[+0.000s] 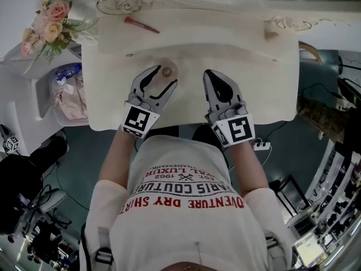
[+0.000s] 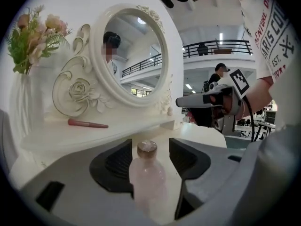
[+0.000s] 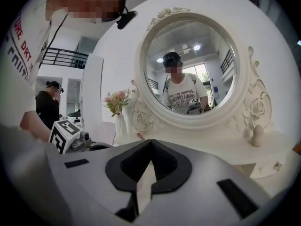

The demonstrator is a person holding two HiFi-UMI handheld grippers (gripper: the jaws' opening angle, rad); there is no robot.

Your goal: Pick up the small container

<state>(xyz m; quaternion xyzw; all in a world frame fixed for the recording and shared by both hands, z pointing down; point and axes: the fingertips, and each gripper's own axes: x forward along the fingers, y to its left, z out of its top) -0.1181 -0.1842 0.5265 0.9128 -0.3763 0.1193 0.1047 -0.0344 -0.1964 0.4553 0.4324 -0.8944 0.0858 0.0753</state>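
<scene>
A small pink bottle [image 1: 167, 71] with a brown cap stands upright on the cream dressing table [image 1: 265, 83], near its front edge. My left gripper [image 1: 163, 77] is open around it, one jaw on each side. In the left gripper view the bottle [image 2: 147, 173] sits between the dark pads [image 2: 117, 161], with a gap showing on its right side. My right gripper [image 1: 218, 79] rests to the right of it over the table, shut and holding nothing. In the right gripper view the right gripper [image 3: 150, 144] has its jaw tips touching.
A round white-framed mirror [image 2: 134, 55] stands at the table's back. A red stick [image 1: 142, 25] lies on the raised shelf before it, and an egg-shaped ornament [image 1: 272, 31] is at the right. Pink flowers [image 1: 48, 24] stand at the left. The table's front edge lies just under both grippers.
</scene>
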